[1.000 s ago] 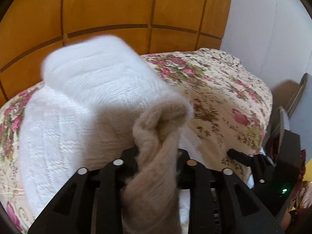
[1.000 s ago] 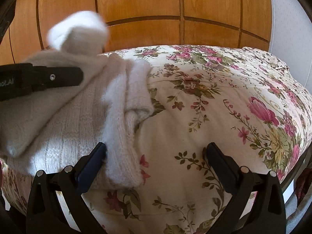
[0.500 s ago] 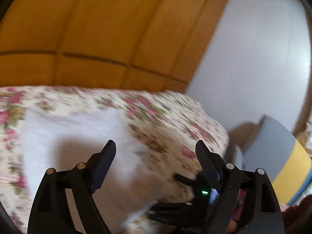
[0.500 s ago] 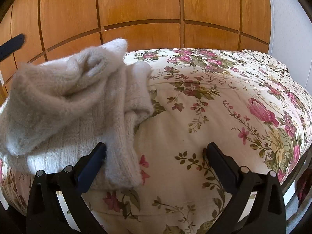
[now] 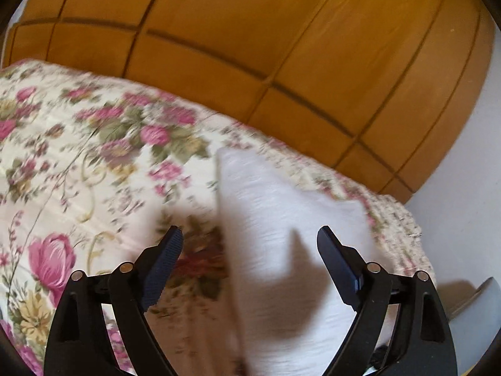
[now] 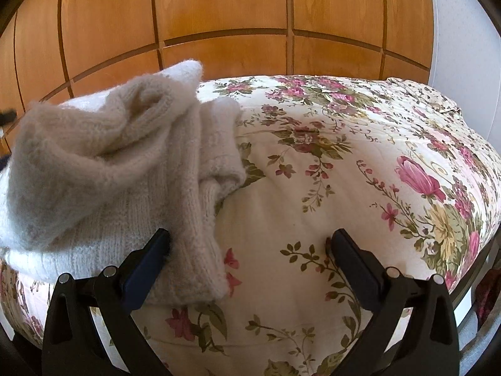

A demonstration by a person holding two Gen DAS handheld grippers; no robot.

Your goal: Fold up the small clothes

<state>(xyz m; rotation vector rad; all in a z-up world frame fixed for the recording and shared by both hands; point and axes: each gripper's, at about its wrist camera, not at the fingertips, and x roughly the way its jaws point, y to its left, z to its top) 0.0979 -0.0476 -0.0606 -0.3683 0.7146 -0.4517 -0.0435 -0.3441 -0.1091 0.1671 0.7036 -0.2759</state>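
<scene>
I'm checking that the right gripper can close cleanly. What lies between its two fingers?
In the right wrist view, the open right gripper has the white knit sweater's lower edge by its left finger, then bare floral bedspread.

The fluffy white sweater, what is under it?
The white sweater lies on the flowery bedspread. The part of the bedspread beneath it is covered, so anything hidden there cannot be seen.

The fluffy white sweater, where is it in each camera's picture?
Left wrist view: the white sweater is a blurred white shape at lower centre-right, lying on the flowery bedspread and reaching between the open fingers of the left tool.
Right wrist view: it is bunched up at the left, its edge by the right tool's left finger.
Shared landmark: the wooden panelled wall behind the bed.
</scene>
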